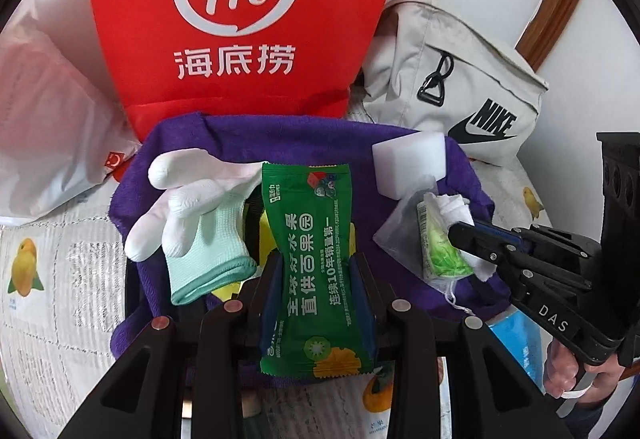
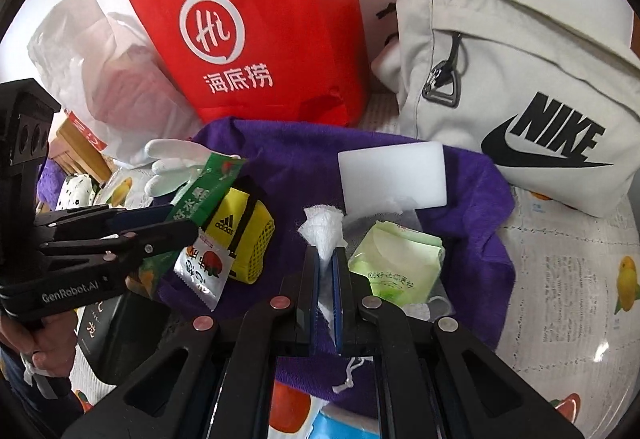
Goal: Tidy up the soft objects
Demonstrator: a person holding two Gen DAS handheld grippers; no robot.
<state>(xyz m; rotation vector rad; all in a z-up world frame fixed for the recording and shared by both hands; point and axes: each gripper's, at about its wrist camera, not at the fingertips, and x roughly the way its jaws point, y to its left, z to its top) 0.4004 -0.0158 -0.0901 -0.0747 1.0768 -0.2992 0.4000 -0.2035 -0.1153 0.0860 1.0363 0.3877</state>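
1. Your left gripper [image 1: 316, 275] has its jaws partly closed on a green snack packet [image 1: 310, 259] — the pads press its two long sides. The packet hangs over the purple towel [image 1: 320, 135].
2. Your right gripper [image 2: 327, 271] is almost fully shut on a bit of white tissue [image 2: 322, 233], which sticks up past the tips.
3. I think you are somewhere in the middle. Two soft things are in your grippers, but many lie loose on the towel and nothing looks sorted yet.
4. Left to sort: the white and mint glove [image 1: 200, 215] at 9 o'clock from the packet, the white sponge block [image 2: 392, 177] at 1 o'clock from the tissue, the green tissue pack [image 2: 396, 263] in a clear pouch just beside your right jaws, the yellow Adidas pouch [image 2: 244, 235] and a small strawberry sachet [image 2: 204, 271].
5. Behind the towel stand a red paper bag [image 1: 236, 19], a white plastic bag [image 1: 48, 131] and a cream Nike bag [image 2: 520, 87].
6. Your two grippers are close together — the pile is crowded, so they could bump.
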